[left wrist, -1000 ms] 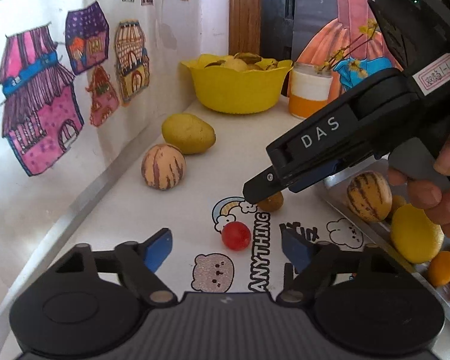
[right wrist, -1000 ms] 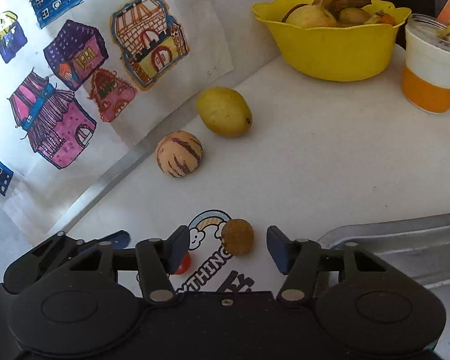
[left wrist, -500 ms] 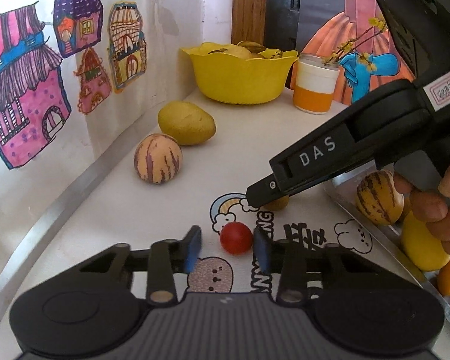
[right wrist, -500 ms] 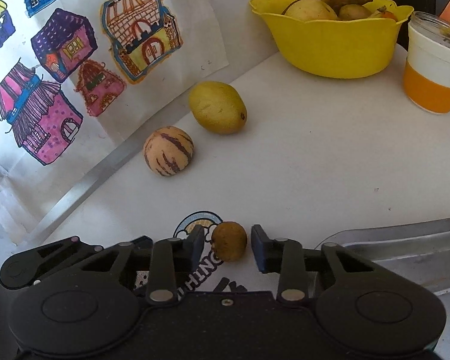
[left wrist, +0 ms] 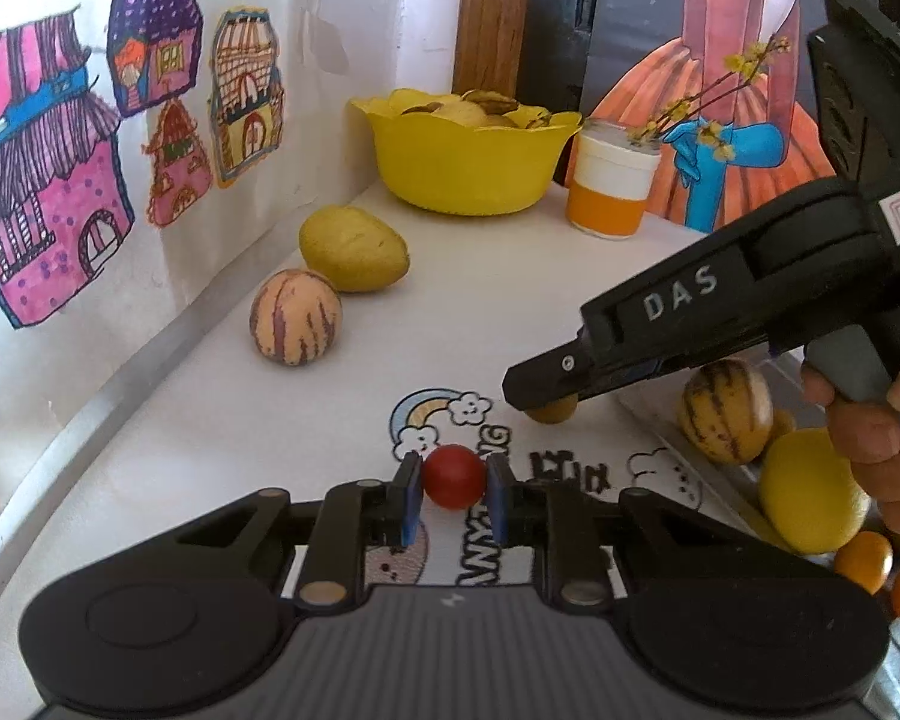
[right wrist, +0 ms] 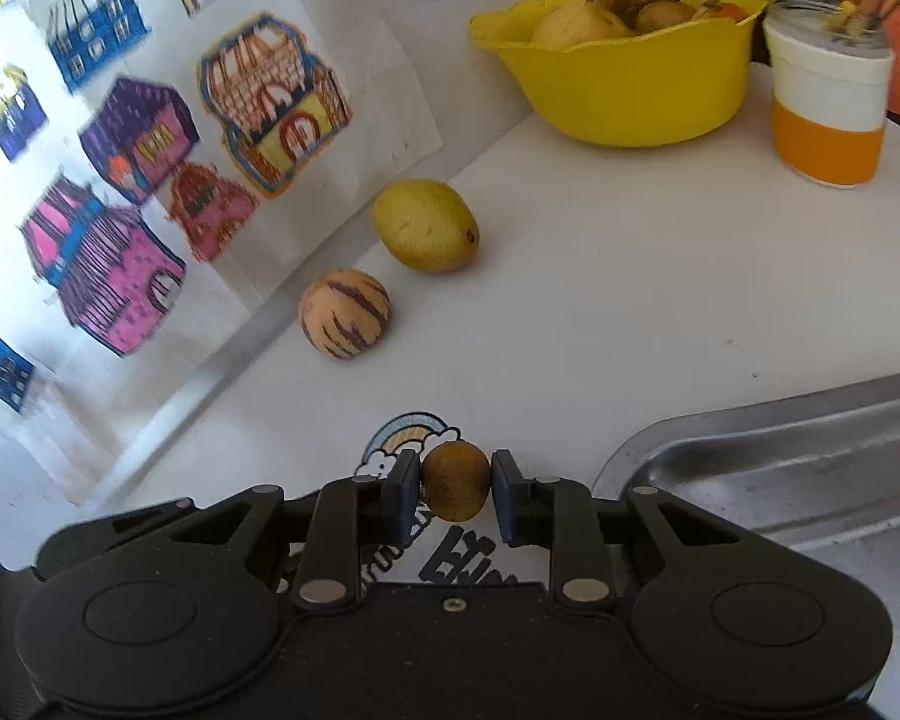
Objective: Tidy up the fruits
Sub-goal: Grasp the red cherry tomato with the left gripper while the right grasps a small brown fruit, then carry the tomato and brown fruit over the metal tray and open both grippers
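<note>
Red fruit [left wrist: 453, 476] pinched in left claw [left wrist: 450, 495]; right claw [right wrist: 455, 489] pinches brown fruit [right wrist: 455, 481], w/ tray fruit [left wrist: 725, 411] left-view only.

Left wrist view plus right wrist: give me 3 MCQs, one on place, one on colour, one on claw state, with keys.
1. Where does the striped round fruit on the table lie?
A. inside the yellow bowl
B. beside the yellow-green fruit, near the wall
C. on the metal tray

2. What colour is the small fruit between the left claw's pads?
A. red
B. green
C. purple

3. What is the right claw doing?
A. wide open over the tray
B. shut on nothing
C. closed around a small brown fruit

Answers:
1 B: it sits next to the yellow-green fruit.
2 A: the left claw clamps a red fruit.
3 C: the right claw pads flank the brown fruit.
</note>
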### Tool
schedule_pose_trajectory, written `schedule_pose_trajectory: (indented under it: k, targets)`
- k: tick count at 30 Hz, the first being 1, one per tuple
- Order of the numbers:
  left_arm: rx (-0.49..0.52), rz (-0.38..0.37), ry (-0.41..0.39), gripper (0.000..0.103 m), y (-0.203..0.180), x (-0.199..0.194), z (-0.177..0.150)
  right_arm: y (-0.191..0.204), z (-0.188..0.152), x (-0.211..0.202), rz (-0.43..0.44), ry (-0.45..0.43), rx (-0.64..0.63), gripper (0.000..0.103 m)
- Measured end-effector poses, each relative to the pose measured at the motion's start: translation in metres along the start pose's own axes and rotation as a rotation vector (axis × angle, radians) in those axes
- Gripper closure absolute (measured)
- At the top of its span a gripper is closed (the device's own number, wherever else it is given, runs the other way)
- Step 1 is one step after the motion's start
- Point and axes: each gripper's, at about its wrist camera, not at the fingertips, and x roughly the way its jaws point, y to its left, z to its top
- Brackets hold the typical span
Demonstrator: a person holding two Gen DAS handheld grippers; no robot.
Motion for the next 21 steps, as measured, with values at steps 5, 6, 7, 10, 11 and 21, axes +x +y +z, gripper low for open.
schedule_pose_trajectory:
  k: [5, 6, 7, 10, 11, 21]
  targets:
    - [0.001, -0.018, -0.03, 0.079, -0.014, -0.011, 0.007, -0.009, -0.002, -0.03, 0.01, -0.061, 0.025, 0.075]
    - [0.001, -0.024, -0.036, 0.079, -0.018, -0.013, 0.009, -0.012, -0.002, -0.038, 0.009, -0.075, 0.03, 0.075]
    - [0.004, -0.031, -0.042, 0.079, -0.023, -0.015, 0.011, -0.016, -0.002, -0.045, 0.006, -0.087, 0.034, 0.075]
    - [0.012, -0.057, -0.056, 0.079, -0.037, -0.02, 0.015, -0.028, -0.004, -0.068, -0.009, -0.129, 0.049, 0.075]
    - [0.014, -0.067, -0.06, 0.079, -0.042, -0.022, 0.016, -0.032, -0.005, -0.076, -0.015, -0.143, 0.057, 0.075]
    - [0.046, -0.18, -0.066, 0.079, -0.101, -0.023, 0.022, -0.081, -0.039, -0.14, -0.112, -0.232, 0.128, 0.075]
